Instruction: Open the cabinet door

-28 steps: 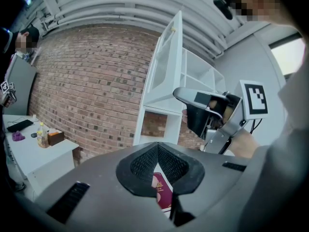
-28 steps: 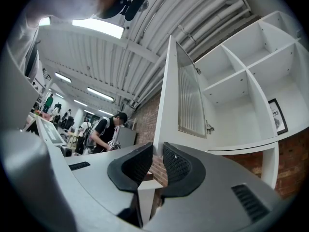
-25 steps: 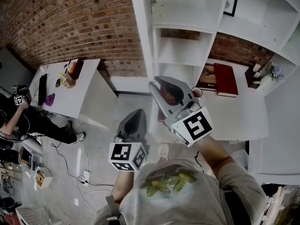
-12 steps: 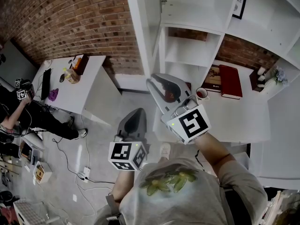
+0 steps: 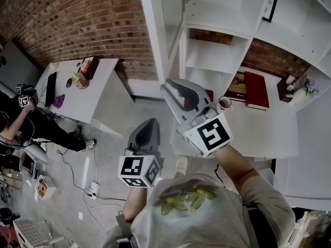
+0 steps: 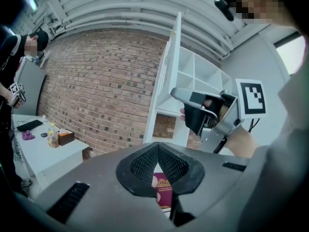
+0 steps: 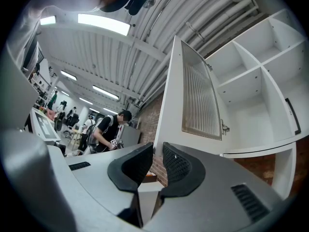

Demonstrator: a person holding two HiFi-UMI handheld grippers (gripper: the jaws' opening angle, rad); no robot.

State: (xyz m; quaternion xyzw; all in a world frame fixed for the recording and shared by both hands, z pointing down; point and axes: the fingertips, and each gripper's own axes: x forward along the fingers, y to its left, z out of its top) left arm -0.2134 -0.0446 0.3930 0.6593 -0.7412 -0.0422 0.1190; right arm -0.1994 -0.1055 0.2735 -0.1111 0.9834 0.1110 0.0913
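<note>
The tall white cabinet has its upper door (image 5: pixel 170 14) swung out, with the slatted panel facing me. In the right gripper view the door (image 7: pixel 200 100) hangs above and beyond the jaws, and bare shelves show to its right. My right gripper (image 5: pixel 169 88) points up toward the door's lower end. Its jaws (image 7: pixel 158 149) stand a narrow gap apart, and only brick wall shows between them. My left gripper (image 5: pixel 150 124) hangs lower and to the left, away from the cabinet. Its pads (image 6: pixel 157 149) meet at the tips. A maroon book (image 6: pixel 162 190) shows beyond them.
A white desk (image 5: pixel 103 107) with a bottle and small items stands at the left against the brick wall, and a person (image 5: pixel 20 123) sits beside it. Under the shelves, a white counter (image 5: pixel 269 128) holds a red book (image 5: pixel 256 89) and a mug (image 5: pixel 225 103). Cables (image 5: pixel 93 192) lie on the floor.
In the head view the cabinet has drifted right, and more of the door's slatted face shows. Both grippers keep about the same places, and their jaws look unchanged.
</note>
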